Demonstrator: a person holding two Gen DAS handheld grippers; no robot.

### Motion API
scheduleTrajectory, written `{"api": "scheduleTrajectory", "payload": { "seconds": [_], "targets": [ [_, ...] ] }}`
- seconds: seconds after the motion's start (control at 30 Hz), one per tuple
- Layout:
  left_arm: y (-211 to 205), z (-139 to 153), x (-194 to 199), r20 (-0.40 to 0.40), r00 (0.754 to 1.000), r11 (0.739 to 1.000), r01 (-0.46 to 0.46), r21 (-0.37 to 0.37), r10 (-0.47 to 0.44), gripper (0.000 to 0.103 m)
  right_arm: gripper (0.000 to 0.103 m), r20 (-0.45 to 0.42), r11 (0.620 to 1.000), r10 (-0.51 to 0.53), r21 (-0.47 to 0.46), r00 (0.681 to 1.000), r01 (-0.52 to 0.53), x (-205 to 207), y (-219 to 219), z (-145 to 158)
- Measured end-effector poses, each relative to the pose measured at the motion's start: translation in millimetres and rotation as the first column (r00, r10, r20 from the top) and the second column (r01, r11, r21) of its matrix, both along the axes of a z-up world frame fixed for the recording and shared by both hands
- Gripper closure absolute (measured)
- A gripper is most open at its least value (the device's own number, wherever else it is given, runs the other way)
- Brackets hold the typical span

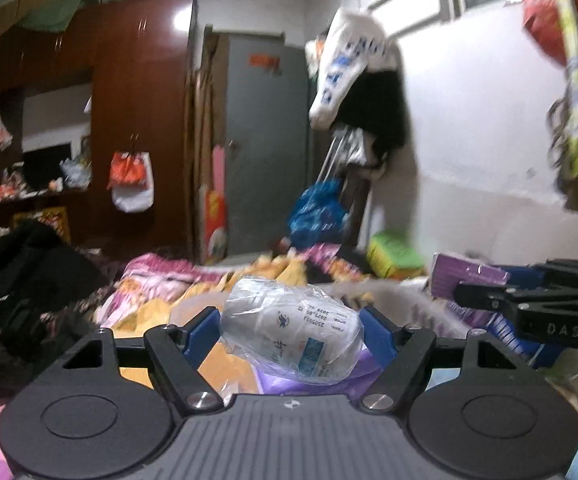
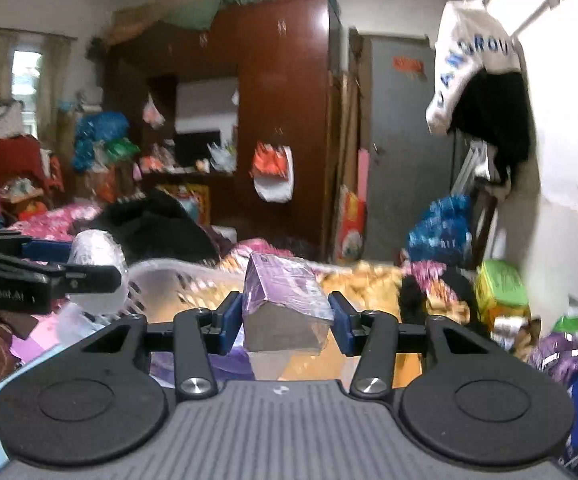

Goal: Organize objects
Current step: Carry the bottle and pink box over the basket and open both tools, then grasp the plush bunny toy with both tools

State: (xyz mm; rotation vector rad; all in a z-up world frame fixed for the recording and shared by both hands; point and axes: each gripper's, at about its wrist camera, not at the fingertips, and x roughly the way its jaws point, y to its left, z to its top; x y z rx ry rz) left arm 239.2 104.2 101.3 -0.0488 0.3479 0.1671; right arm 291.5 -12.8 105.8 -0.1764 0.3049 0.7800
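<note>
My left gripper (image 1: 289, 334) is shut on a white roll wrapped in clear plastic (image 1: 293, 332), held up above the cluttered bed. My right gripper (image 2: 285, 322) is shut on a purple shrink-wrapped box (image 2: 285, 304), also held in the air. In the left wrist view the right gripper and its purple box (image 1: 469, 276) show at the right edge. In the right wrist view the left gripper's roll (image 2: 97, 276) shows at the left. A white plastic basket (image 2: 181, 276) lies just beyond and below both grippers.
The bed is covered with a pink and yellow quilt (image 1: 161, 288), black clothes (image 1: 29, 272) and a green packet (image 2: 501, 284). A brown wardrobe (image 2: 281, 120), a grey door (image 1: 265, 140), a blue bag (image 1: 317, 212) and clothes hanging on the wall (image 1: 369, 92) stand behind.
</note>
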Motion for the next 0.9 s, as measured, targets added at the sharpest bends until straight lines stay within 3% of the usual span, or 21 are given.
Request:
{"api": "scheduleTrajectory", "payload": {
  "seconds": [0.17,0.3,0.33,0.37,0.4,0.43,0.67,0.8,0.9],
  "targets": [
    [7,-16,12,-0.02,1.0,0.999,-0.021,-0.043,0.02,0.024,0.053,-0.054,0.998,-0.032,-0.05,0.998,0.029,12,2,-23],
    [10,-23,14,-0.027,0.999,0.998,-0.045,-0.036,0.044,0.024,0.049,-0.059,0.998,-0.038,-0.058,0.998,0.034,9,-4,-26],
    [8,-24,14,-0.018,0.998,0.998,-0.066,-0.007,0.066,0.023,0.033,-0.055,0.998,-0.043,-0.036,0.998,0.041,7,-8,-24],
    [8,-24,13,-0.017,0.997,0.997,-0.078,0.009,0.078,0.017,0.021,-0.053,0.999,-0.038,-0.007,0.998,0.038,5,-13,-21],
    [9,-23,11,-0.012,0.997,0.997,-0.074,0.004,0.074,0.01,0.002,-0.043,0.999,-0.022,0.028,0.999,0.023,0,-19,-20],
    [9,-22,6,0.005,0.998,0.998,-0.06,-0.004,0.06,0.007,0.0,-0.029,0.998,-0.005,0.056,1.0,0.006,-6,-25,-19],
    [-9,-18,-61,0.117,0.993,0.999,-0.031,0.015,0.029,0.005,0.0,-0.086,0.993,0.085,0.089,0.993,-0.077,-51,-61,-40],
    [-20,-43,-106,0.097,0.994,0.999,-0.042,0.011,0.041,0.005,0.0,-0.18,0.991,0.108,0.095,0.978,-0.092,-66,-70,-72],
    [-17,-64,-117,0.052,0.997,0.998,-0.05,-0.042,0.053,0.005,0.0,-0.261,0.992,0.096,0.1,0.961,-0.072,-64,-67,-87]
  ]
}}
